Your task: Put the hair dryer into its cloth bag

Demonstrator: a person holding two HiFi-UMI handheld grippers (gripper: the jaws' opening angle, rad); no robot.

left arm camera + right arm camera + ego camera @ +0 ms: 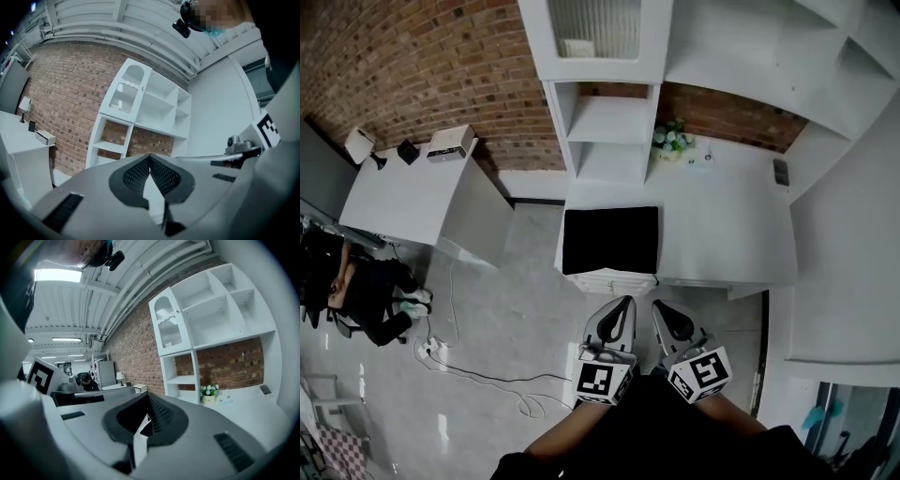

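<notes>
- Left tongs [624, 304] and right tongs [661, 307] are both clenched tight with nothing between them. They're side by side close to the person's body, well short of the table [722, 234].
- Step in hand, best guess: either nothing's started or it's wrapping up, since neither pair is near anything. If it's the start, the person should spread both pairs before reaching, use one to pinch the bag's mouth open and the other to take the dryer by its handle.
- Biggest thing around is the brick wall [422, 66], with grey floor [506, 309] below it and a white shelf unit [609, 122] against it.
- That white table runs along the wall and is mostly bare.
- The black cloth bag [610, 240] lies flat at the table's near left edge.
- The hair dryer doesn't show in any view, and there's no telling if it's already inside the bag.
- Smallest bit is a little flower pot [671, 138] at the back of the table by the shelves.
</notes>
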